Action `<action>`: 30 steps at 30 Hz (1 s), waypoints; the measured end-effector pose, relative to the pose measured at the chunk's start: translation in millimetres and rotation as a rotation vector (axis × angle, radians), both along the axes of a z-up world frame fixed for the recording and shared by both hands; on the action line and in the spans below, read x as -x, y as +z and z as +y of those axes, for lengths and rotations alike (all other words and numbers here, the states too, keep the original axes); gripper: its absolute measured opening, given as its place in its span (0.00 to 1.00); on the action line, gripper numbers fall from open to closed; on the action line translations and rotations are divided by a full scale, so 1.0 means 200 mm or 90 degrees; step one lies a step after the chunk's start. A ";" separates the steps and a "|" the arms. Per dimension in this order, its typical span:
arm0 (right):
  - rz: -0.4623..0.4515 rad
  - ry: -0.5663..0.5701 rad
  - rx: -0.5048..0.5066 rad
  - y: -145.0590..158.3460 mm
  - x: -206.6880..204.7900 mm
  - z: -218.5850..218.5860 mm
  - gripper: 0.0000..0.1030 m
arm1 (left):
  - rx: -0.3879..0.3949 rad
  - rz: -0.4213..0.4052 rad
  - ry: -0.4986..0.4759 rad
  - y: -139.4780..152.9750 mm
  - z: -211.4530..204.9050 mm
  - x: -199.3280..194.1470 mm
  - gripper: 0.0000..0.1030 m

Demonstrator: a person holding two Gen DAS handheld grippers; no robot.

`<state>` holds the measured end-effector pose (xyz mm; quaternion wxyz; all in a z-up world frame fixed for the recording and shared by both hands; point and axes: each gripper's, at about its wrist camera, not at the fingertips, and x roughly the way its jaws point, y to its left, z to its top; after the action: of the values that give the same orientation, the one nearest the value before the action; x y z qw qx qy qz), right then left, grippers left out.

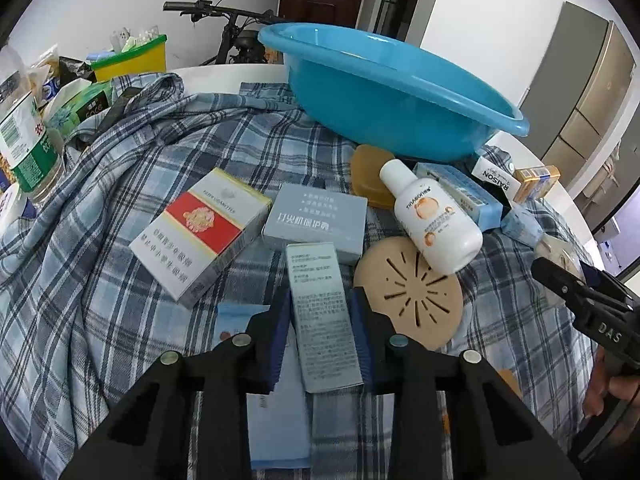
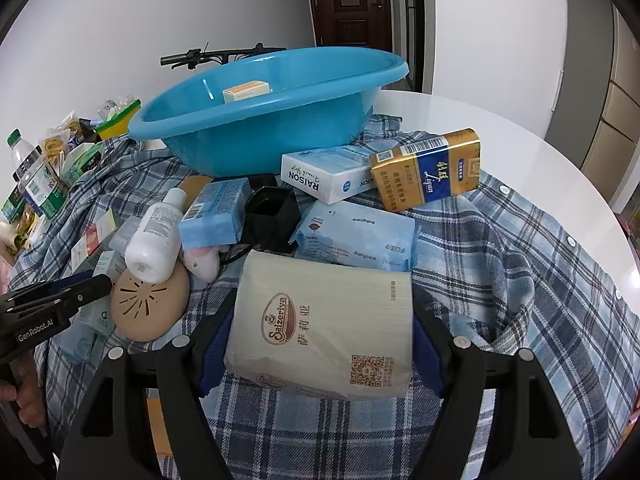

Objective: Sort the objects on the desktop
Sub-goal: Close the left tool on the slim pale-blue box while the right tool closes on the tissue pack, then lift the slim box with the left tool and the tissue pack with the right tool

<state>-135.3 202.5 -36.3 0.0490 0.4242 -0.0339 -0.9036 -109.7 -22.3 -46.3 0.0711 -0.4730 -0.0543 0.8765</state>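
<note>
Here, landmark is the blue basin [image 1: 396, 92], sitting on a plaid shirt [image 1: 120, 184] spread over the white round worktop [image 2: 500, 136]. Left claw [image 1: 320, 300] pinches a tall grey-blue carton [image 1: 324, 320] well in front of the basin; blue pads touch both long sides, carton upright between them. No earlier view, so only the pinch is told. Right claw [image 2: 324, 312] is clamped on a cream tissue pack [image 2: 324, 320] in front of the basin, pads against both of its ends.

Inside the basin: one small orange-and-white box [image 2: 246, 90]. Just in front of the basin, touching or nearly so: white RAISON box [image 2: 320, 176], gold-and-blue pack [image 2: 428, 168] leaning on it, amber soap dish [image 1: 370, 176]. Further front of the basin: white lotion bottle [image 1: 432, 216] lying on its side, its base resting on a tan round slotted disc [image 1: 408, 300]; grey flat box [image 1: 316, 220]; red-and-white cigarette carton [image 1: 200, 232]; blue wipes pack [image 2: 356, 236]; black square holder [image 2: 272, 212]. Off to the basin's left: water bottle [image 1: 28, 148], yellow bin [image 1: 132, 56].
</note>
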 end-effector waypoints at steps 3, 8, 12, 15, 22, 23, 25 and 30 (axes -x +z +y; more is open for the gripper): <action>0.000 0.000 0.001 0.00 0.00 0.00 0.72 | 0.004 -0.013 -0.011 0.00 0.00 -0.04 0.30; -0.004 -0.001 0.007 0.00 0.00 0.00 0.72 | 0.014 -0.020 -0.018 0.00 -0.01 -0.10 0.29; -0.004 0.005 0.009 0.00 0.00 -0.01 0.72 | 0.012 -0.019 -0.016 -0.01 0.00 -0.08 0.30; -0.001 0.005 0.006 0.01 -0.01 -0.01 0.72 | 0.027 -0.013 -0.019 -0.03 0.03 -0.06 0.33; -0.001 -0.003 0.008 0.00 -0.01 0.01 0.72 | 0.052 -0.011 -0.018 -0.07 0.05 -0.05 0.54; -0.002 -0.002 0.008 0.00 -0.01 0.01 0.72 | 0.054 -0.012 -0.017 -0.08 0.05 -0.05 0.50; -0.002 0.000 0.007 0.00 -0.01 0.01 0.72 | 0.052 -0.011 -0.009 -0.08 0.04 -0.05 0.30; -0.001 0.000 0.008 0.00 -0.01 0.01 0.72 | 0.044 -0.002 -0.010 -0.06 0.02 -0.06 0.28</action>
<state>-133.9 204.3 -35.8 0.0513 0.4247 -0.0394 -0.9030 -97.9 -17.4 -58.8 0.0615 -0.4771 -0.0200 0.8765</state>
